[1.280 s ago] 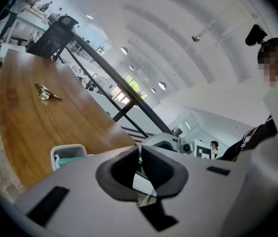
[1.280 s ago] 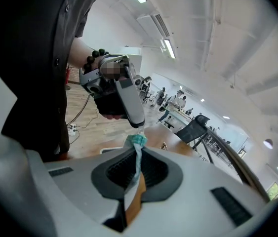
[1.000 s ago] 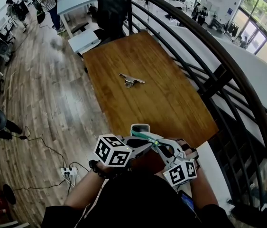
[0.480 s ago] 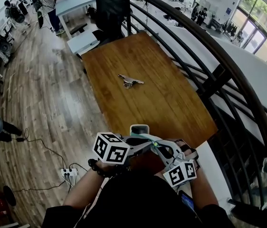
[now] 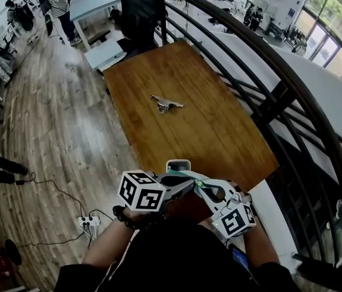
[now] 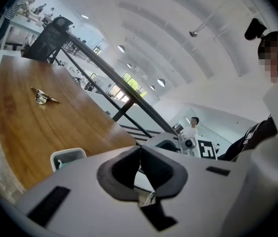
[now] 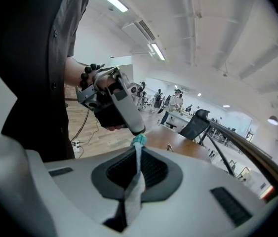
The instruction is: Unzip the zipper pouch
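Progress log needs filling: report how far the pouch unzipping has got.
Done: the zipper pouch is picked up and clamped in the shut right gripper. In hand: the left gripper, jaws just closed further, pinches its teal end, seemingly the pull. Left: sliding it open; no opened gap shows.

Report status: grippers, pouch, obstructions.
Right gripper shut on zipper pouch. Left gripper shut on its teal end. Metal clip far up table, not in the way.
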Motion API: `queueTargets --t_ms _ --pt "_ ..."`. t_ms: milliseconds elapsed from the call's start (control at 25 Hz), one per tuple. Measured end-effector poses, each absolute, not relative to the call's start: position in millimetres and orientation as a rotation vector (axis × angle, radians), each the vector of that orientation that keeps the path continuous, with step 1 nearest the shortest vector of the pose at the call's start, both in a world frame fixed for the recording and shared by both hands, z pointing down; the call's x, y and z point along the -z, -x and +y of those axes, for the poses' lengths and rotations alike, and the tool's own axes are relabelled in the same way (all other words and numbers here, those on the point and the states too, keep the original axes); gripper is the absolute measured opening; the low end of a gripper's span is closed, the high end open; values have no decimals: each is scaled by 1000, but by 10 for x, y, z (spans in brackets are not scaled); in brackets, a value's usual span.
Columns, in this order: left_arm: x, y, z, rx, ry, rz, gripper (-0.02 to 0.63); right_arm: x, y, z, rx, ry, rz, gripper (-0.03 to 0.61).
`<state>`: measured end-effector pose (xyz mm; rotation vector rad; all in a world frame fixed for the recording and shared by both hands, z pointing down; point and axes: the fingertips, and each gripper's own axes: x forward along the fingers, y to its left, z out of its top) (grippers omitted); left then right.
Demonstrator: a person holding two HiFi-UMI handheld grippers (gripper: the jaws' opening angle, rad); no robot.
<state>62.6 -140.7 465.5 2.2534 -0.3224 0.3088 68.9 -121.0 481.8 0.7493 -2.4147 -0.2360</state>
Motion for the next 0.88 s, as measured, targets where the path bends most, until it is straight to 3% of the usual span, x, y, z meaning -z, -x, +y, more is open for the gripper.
queueTargets --t_ms 360,880 --pt "-4753 -454 -1511 -432 -2323 -452 14 -4646 -730 -1217 185 -791 -2493 0" --pt "-4691 -335 -1537 -332 -2269 -447 14 -4603 -748 -1242 184 -804 -2484 0"
